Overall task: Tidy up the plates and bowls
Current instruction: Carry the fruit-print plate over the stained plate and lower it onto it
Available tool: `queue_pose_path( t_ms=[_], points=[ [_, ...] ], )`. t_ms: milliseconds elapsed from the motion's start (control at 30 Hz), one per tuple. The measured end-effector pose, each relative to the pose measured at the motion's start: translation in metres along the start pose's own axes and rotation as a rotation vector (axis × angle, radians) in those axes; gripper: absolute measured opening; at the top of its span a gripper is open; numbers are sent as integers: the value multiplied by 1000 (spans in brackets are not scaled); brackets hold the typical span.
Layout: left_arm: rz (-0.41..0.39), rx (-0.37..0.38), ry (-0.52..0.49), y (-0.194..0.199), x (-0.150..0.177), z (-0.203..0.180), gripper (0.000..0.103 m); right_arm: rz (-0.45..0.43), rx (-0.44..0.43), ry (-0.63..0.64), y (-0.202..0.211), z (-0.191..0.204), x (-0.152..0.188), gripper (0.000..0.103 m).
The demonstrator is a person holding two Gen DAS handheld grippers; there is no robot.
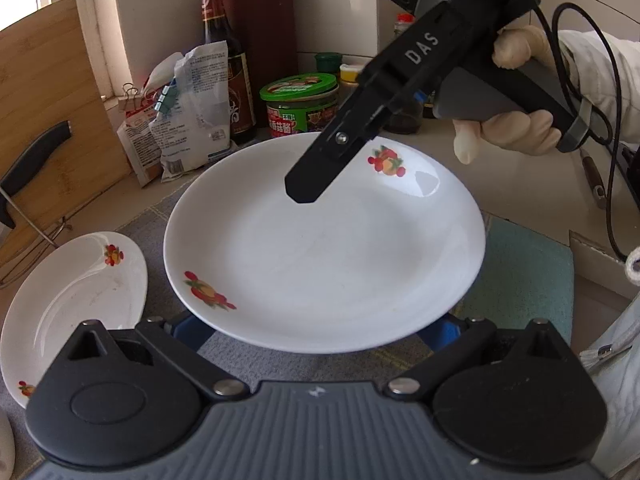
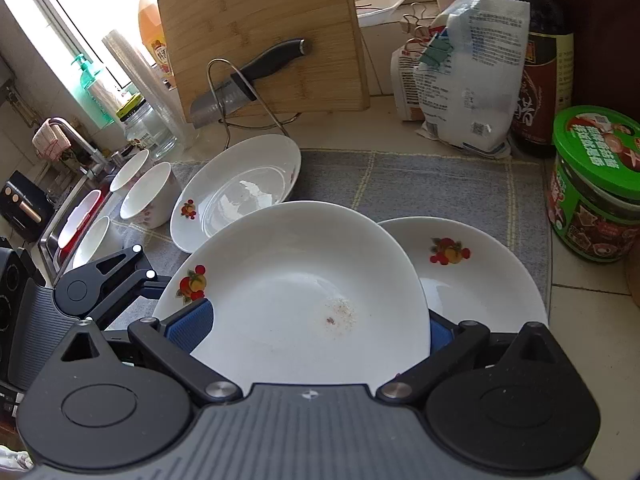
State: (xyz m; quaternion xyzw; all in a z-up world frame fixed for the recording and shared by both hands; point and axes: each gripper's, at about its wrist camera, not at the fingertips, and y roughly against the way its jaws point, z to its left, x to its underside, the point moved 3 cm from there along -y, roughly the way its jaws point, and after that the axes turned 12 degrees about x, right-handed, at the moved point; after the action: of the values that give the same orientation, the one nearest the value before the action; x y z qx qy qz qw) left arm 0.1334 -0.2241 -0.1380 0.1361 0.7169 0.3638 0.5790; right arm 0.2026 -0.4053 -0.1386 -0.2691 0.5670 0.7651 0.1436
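A white plate with fruit decals (image 1: 320,248) fills the left wrist view. My left gripper (image 1: 314,332) is open, its blue pads (image 1: 192,332) wide apart and tucked under the near rim. My right gripper (image 1: 304,192) comes in from the upper right in a gloved hand and hovers over the plate's far half. In the right wrist view my right gripper (image 2: 316,320) is open above the same plate (image 2: 304,280), which overlaps a second plate (image 2: 480,272). My left gripper (image 2: 156,280) meets its left rim. A third plate (image 2: 240,192) and three white bowls (image 2: 148,196) stand behind.
A grey mat (image 2: 400,180) lies under the dishes. A cutting board (image 2: 260,32) with a knife (image 2: 256,68) on a wire rack stands behind. Clipped bags (image 2: 464,80), a sauce bottle (image 2: 540,72) and a green-lidded jar (image 2: 596,184) crowd the right. A sink (image 2: 76,216) is far left.
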Motion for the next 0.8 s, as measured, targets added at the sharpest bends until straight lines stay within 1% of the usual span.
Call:
queue_pose_path(
  t_ms=[267,533,800],
  points=[
    [23,14,-4,-26,-10,-3,102,7,4,-33,-2,-25,3,103],
    [42,13,-4,-33,-17,-6,102,16,-2,-45,-6,-37,7,103],
    [65,4,3,-38,-16,-2,102,32,-9,-56,-13,-43,8,103]
  ],
)
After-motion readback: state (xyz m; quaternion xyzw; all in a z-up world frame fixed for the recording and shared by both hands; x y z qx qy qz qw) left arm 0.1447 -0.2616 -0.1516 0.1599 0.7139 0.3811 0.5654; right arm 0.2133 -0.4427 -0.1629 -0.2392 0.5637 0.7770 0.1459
